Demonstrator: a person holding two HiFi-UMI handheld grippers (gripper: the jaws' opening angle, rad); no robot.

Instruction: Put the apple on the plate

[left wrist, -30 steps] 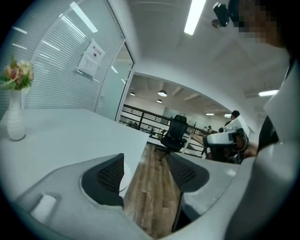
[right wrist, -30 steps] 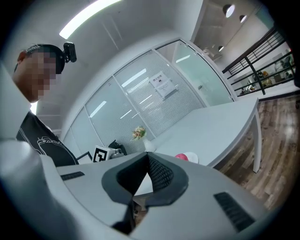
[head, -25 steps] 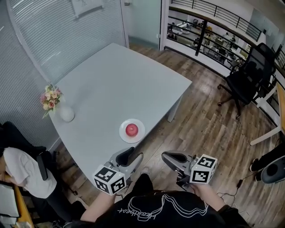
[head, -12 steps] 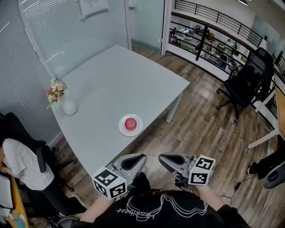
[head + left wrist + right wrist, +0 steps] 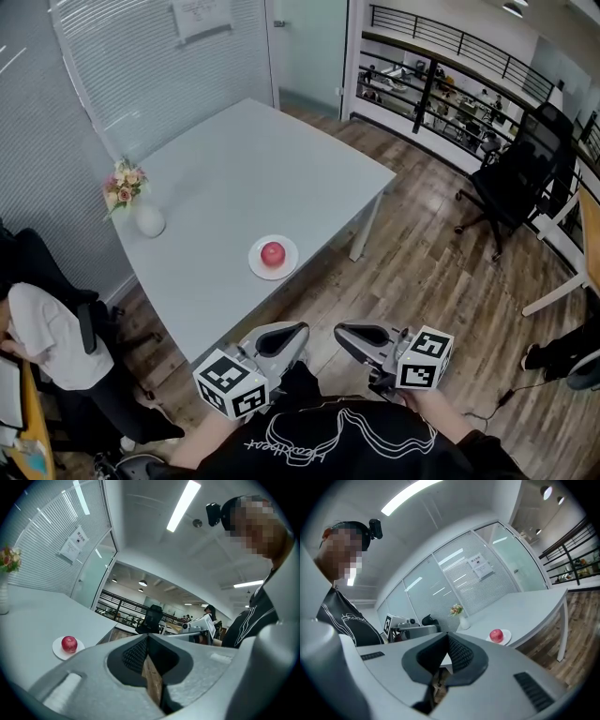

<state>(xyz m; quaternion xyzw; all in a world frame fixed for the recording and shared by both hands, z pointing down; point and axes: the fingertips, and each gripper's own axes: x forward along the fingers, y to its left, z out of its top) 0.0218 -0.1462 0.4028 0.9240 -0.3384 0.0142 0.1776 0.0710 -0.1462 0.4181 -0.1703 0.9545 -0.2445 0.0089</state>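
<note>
Head view: The apple rests on the white plate, upright and centred. The plate stands on the grey table near its front edge. A vase of flowers stands at the table's left edge, well apart from the plate. The left gripper and the right gripper are held side by side off the table, above the wooden floor, well short of the plate. A black office chair stands at the right.

Left gripper view: The left gripper has just been closing. Its jaws are now fully together, tip to tip, with nothing between them. The apple on the plate appears at lower left, well clear of the jaws.

Right gripper view: The right gripper has its jaws closed against each other and carries nothing (only floor shows through the gap behind the tips). The apple sits on the plate at the table's near edge, apart from the jaws, with the vase farther back.
</note>
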